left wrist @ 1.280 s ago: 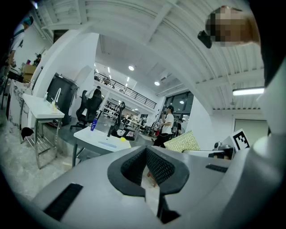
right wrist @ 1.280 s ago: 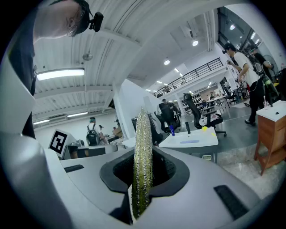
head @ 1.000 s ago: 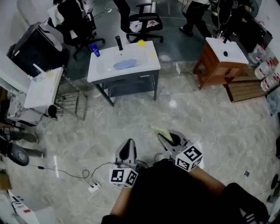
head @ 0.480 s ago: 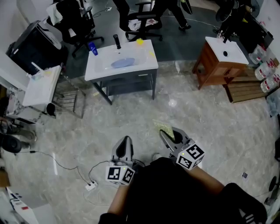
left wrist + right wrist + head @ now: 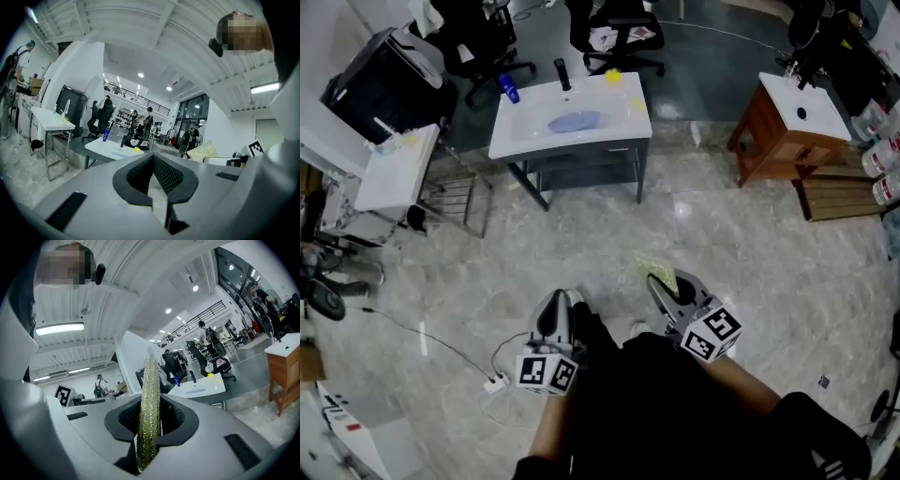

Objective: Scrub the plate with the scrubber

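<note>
A blue oval plate [image 5: 574, 122] is lying in the far white sink basin [image 5: 512, 142]. Nearby, the right gripper [image 5: 151, 416] is clamping a flat yellow-green scrubber [image 5: 150, 380] edge-up, pointing far. The left gripper [image 5: 153, 165] is sitting closed, empty.

Your right hand-held gripper [image 5: 154, 420] has its jaws closed on the scrubber [image 5: 151, 380]; the yellow-green pad stands upright and edge-on between the dark pads, rising well above them. Beyond the jaws, right of the scrubber, you see a white bench [image 5: 212, 387]; a pale blue plate [image 5: 195, 391] lies flat on it, well apart from the scrubber. A blue bottle [image 5: 176, 379] and a small yellow object [image 5: 210, 375] sit near the bench's far edge. Black office chairs [image 5: 208, 363] stand behind the bench. At the right edge is a wooden cabinet [image 5: 283, 376] with a white top, on the pale marbled floor [image 5: 260, 420]; a person [image 5: 205, 336] stands in the background.
</note>
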Action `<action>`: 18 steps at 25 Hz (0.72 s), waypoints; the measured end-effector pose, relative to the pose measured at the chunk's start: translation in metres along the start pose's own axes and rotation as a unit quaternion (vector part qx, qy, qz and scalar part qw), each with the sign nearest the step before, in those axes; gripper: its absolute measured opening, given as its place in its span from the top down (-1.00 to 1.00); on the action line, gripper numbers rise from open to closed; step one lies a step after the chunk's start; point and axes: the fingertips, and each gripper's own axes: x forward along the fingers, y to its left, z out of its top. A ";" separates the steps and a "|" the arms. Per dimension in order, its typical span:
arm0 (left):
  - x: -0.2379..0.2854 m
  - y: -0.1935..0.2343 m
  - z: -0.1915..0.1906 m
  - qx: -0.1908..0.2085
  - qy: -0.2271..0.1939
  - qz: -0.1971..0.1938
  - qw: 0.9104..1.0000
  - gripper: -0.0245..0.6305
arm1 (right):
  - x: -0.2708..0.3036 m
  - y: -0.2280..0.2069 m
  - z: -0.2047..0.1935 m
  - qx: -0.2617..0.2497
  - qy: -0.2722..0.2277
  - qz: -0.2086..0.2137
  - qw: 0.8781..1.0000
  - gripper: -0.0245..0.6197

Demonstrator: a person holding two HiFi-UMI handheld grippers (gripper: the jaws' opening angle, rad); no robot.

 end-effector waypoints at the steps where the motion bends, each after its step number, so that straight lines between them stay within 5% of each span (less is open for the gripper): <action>1: 0.002 0.009 0.001 -0.007 -0.002 0.004 1.000 0.93 | 0.004 -0.001 0.002 0.002 -0.004 0.001 1.000 0.76; 11: 0.087 0.075 0.029 0.022 -0.005 -0.009 1.000 0.93 | 0.069 -0.031 0.012 0.004 0.000 -0.031 1.000 0.76; 18: 0.171 0.122 0.069 0.049 -0.017 -0.032 0.998 0.93 | 0.165 -0.060 0.032 -0.040 0.034 -0.048 0.997 0.75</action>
